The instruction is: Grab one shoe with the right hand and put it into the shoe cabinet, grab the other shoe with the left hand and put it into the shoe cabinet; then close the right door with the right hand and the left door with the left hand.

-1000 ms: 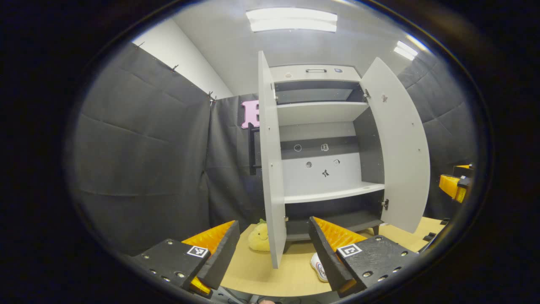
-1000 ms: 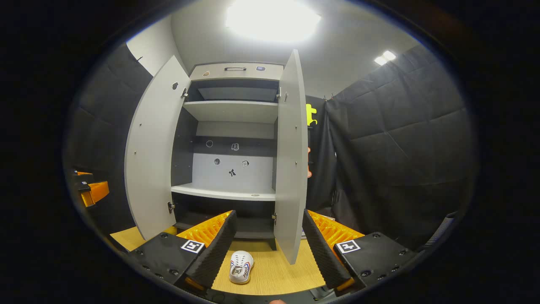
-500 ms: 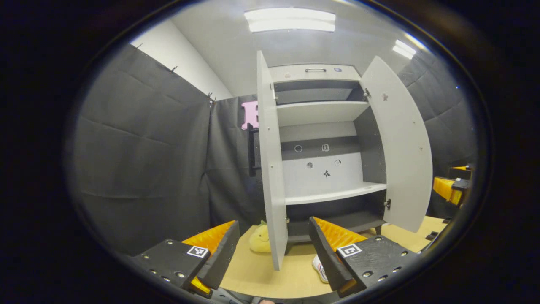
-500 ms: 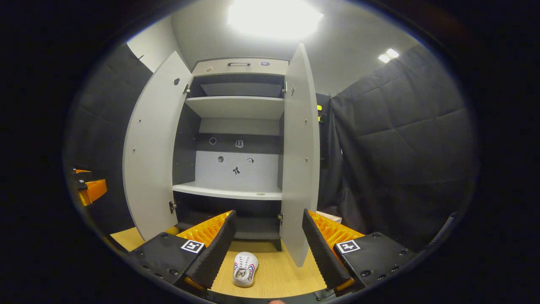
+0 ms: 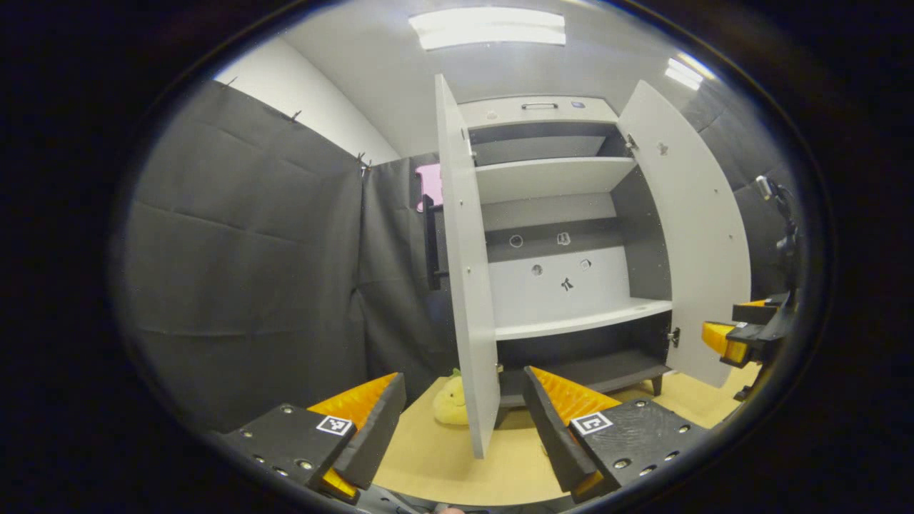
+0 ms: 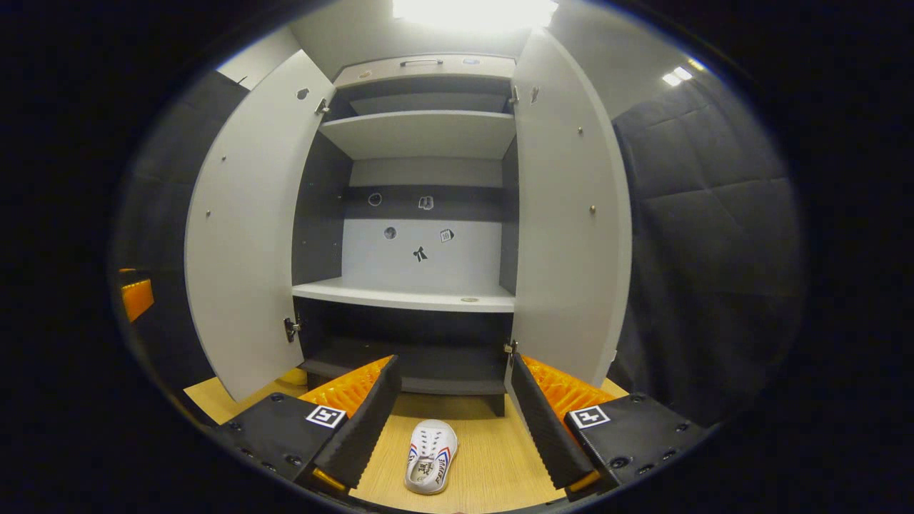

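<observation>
A white shoe (image 6: 430,465) with red and blue stripes lies on the wooden table (image 6: 493,464) in front of the shoe cabinet (image 6: 421,293). It sits low between the fingers of my right gripper (image 6: 451,421), which is open and above it, not touching. Both cabinet doors stand open: the left door (image 6: 243,235) and the right door (image 6: 571,228). My left gripper (image 5: 457,428) is open and holds nothing, with the left door (image 5: 468,285) edge-on right ahead of it. The right gripper (image 5: 735,343) shows far right in the left gripper view.
A yellow plush toy (image 5: 451,408) sits on the table beside the left door's foot. The cabinet has a white middle shelf (image 6: 407,294), a dark bottom shelf (image 6: 414,368) and an upper shelf (image 6: 421,132). Black padded walls close in on both sides.
My right gripper has swung left and closer, now facing the open cabinet squarely with the shoe centred below. The left gripper view shifted slightly; the shoe's tip slid behind its right finger.
</observation>
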A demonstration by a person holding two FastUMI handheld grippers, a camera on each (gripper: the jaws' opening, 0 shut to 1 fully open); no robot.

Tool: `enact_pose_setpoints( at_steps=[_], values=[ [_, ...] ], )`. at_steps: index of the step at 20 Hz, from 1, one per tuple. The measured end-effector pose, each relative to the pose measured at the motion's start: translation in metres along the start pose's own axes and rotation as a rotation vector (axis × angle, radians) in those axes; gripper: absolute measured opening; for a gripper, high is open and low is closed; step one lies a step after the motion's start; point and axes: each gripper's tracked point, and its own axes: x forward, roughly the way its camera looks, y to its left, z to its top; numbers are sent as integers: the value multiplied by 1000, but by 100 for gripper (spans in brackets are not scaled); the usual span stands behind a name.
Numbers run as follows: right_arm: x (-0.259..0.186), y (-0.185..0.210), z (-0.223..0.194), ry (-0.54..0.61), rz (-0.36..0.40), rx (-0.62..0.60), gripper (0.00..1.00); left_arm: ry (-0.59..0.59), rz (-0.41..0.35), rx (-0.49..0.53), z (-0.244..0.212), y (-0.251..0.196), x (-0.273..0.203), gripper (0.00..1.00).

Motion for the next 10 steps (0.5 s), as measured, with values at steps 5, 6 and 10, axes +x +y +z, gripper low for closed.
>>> enact_pose_setpoints(
  at_steps=[5,6,10],
  values=[
    [48,20,-45,118,75,-9,98,19,39,13,-6,2,12,94],
    [57,25,-55,143,90,-14,98,22,47,16,-8,3,14,94],
    [87,43,-101,264,138,-32,97,36,82,34,-13,6,23,100]
  ],
)
